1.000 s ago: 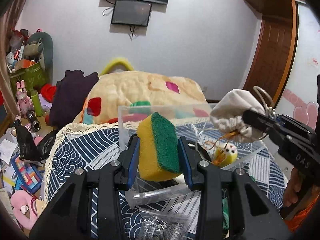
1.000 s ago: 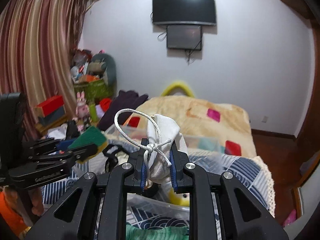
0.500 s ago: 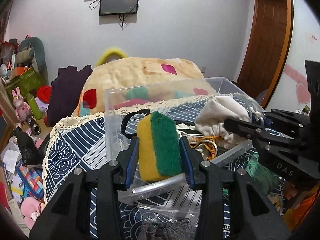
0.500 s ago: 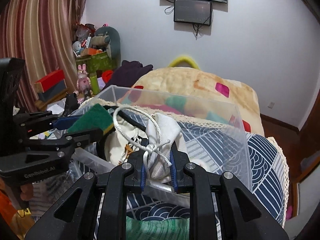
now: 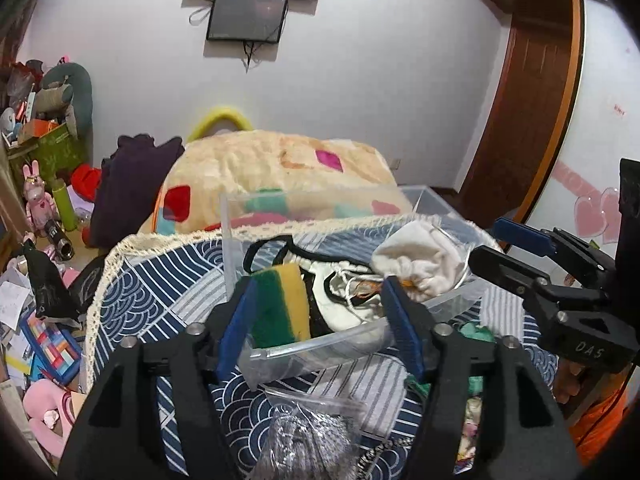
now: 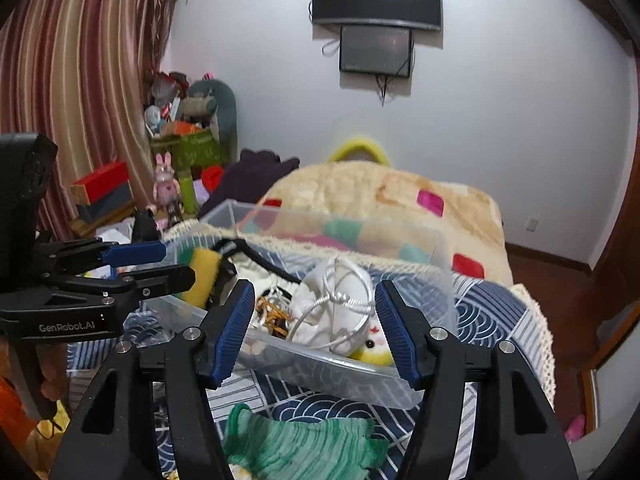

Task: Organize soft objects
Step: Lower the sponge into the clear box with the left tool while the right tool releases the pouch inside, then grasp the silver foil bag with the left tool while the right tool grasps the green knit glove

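Here we hold our left tongs (image 5: 320,312) spread wide at the near rim of the clear plastic storage box (image 5: 344,336), gripping nothing; the yellow-and-green scouring sponge (image 5: 280,304) stands on edge inside the box at its near left corner, close against the left blue pad. Our right tongs (image 6: 314,328) are likewise wide apart and empty, poised over the near wall of the same box (image 6: 340,368). Between their blue pads we see the white drawstring cloth pouch (image 6: 332,308) lying inside the box, its pale cord looped on top, with a small yellow plush toy (image 6: 372,350) just beside it at the near right and a tangle of orange-brown cord (image 6: 272,316) to its left. In the left view the pouch (image 5: 416,256) rests toward the right side of the box, atop other white fabric and a black strap (image 5: 272,248). The box sits on a surface covered by a blue-and-white wave-patterned cloth with a lace edge (image 5: 160,280). On that cloth, nearer to us, lie a crumpled green knitted fabric (image 6: 304,444) and a clear bag of silvery metal scourers (image 5: 312,436). Behind stands a bed with a cream quilt bearing coloured patches (image 5: 280,168).
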